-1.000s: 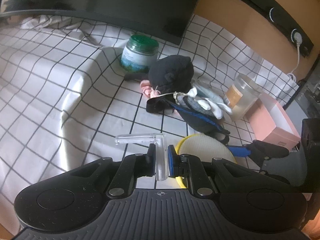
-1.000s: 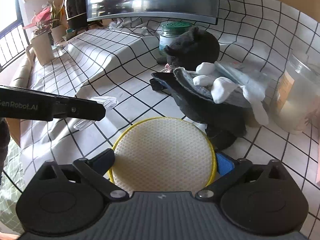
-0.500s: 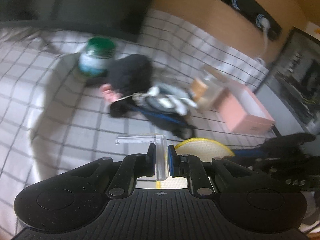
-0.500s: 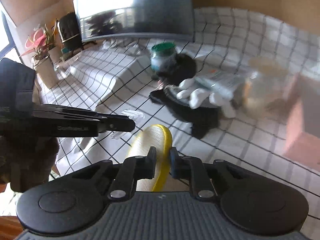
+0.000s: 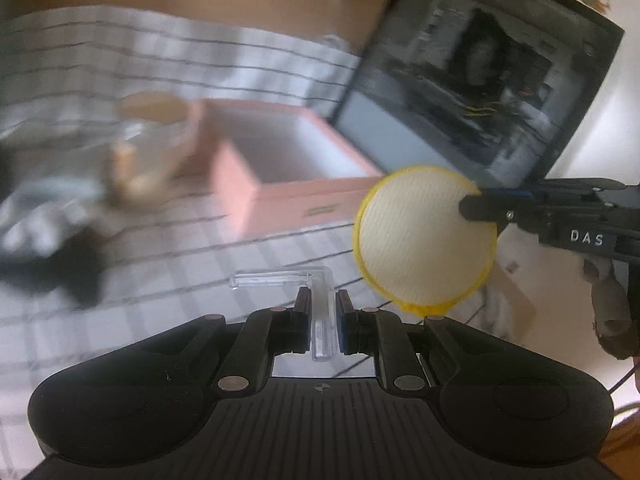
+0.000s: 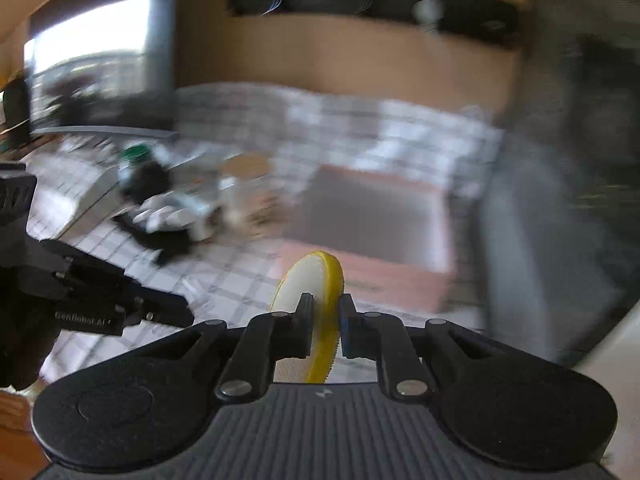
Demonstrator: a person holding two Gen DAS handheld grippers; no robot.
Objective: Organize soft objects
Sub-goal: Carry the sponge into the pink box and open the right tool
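My left gripper (image 5: 323, 309) is shut on a clear plastic L-shaped piece (image 5: 316, 292) and holds it above the checked cloth. My right gripper (image 6: 325, 312) is shut on a round yellow-rimmed pad (image 6: 316, 300), held on edge in the air; the pad also shows face-on in the left wrist view (image 5: 426, 236), to the right of an open pink box (image 5: 288, 176). The box lies ahead of the pad in the right wrist view (image 6: 372, 224). A blurred pile of dark and white soft items (image 6: 168, 216) lies to the left.
A clear jar with a tan lid (image 5: 152, 136) stands left of the pink box. A green-lidded jar (image 6: 136, 156) stands behind the pile. A dark framed screen (image 5: 480, 88) leans behind the box. Both views are motion-blurred.
My right gripper closed on the yellow pad and lifted it off the cloth, turning it on edge. Both grippers swung right toward the pink box. The left still holds the clear piece.
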